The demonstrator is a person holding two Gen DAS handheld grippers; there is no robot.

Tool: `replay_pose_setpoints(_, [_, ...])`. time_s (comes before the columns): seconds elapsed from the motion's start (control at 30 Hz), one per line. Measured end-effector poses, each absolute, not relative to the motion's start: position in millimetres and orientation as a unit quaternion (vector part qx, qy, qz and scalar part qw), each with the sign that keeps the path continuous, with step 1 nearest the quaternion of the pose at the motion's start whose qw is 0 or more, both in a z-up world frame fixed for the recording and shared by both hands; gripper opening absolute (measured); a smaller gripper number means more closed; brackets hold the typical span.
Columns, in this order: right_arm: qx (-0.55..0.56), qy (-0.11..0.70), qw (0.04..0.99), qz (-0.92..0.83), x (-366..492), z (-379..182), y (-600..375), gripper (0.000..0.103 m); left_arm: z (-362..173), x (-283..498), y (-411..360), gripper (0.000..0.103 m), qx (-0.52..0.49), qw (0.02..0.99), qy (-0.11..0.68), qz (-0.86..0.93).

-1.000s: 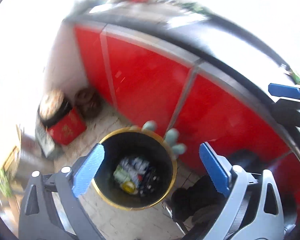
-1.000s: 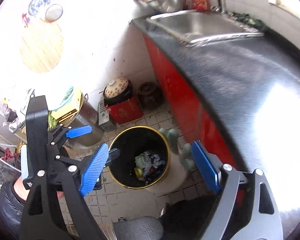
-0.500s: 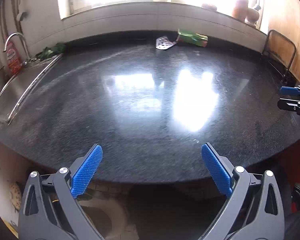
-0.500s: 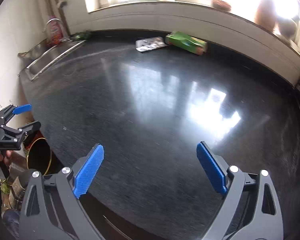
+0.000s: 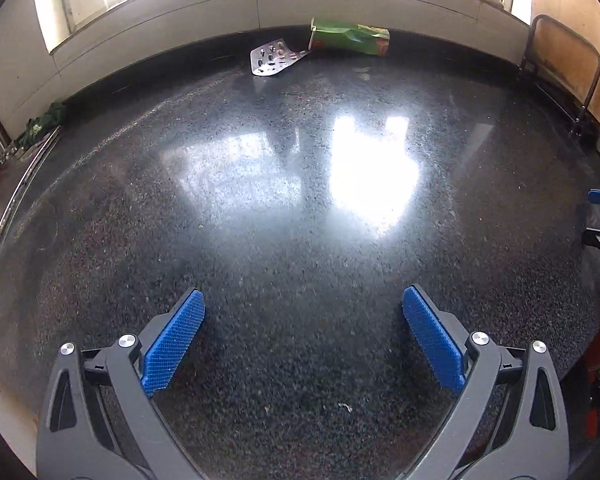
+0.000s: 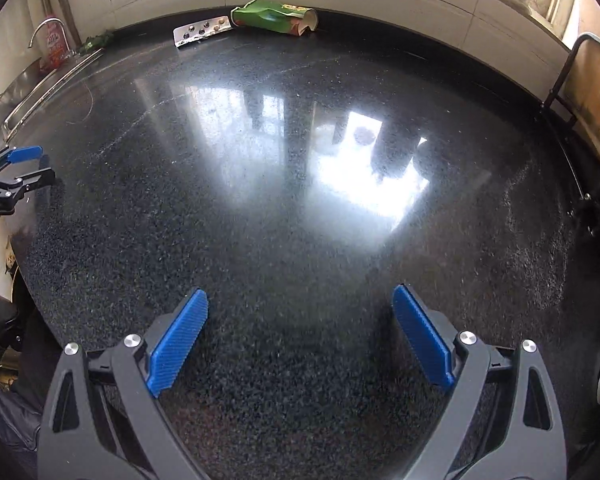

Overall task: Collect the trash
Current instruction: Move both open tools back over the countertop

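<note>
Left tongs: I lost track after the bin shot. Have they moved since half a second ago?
Yes. The left tongs have pushed forward over the counter: its near edge has dropped out of view, and the green carton looks nearer.

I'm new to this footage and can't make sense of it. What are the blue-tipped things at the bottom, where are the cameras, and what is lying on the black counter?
No robot here: a person holds a two-finger gripper in each hand, with a fisheye camera on each looking along its fingers. One picture comes from the left gripper, the other from the right gripper. The blue ribbed pads are their fingertips; both stand wide apart and hold nothing. Each gripper also shows at the edge of the other's picture. Below lies a shiny speckled black countertop. At its far edge, by the wall, lie a crumpled green carton and a silver foil pill blister pack, side by side. A steel sink sits at the left.
</note>
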State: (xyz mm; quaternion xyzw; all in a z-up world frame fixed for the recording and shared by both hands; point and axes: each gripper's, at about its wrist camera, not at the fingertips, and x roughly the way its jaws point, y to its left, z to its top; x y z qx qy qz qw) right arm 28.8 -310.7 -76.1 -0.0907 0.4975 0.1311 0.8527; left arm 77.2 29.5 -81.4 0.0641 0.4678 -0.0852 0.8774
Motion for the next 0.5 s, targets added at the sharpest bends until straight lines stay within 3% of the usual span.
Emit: replay_pose_setpoints(0.5, [-0.126, 0.503, 0.827, 0.218, 226.4, -76.9, -253.3, 0.094, -84.3, 272.2, 33.1, 0.097, 0.079, 0.859, 0.492, -0.118])
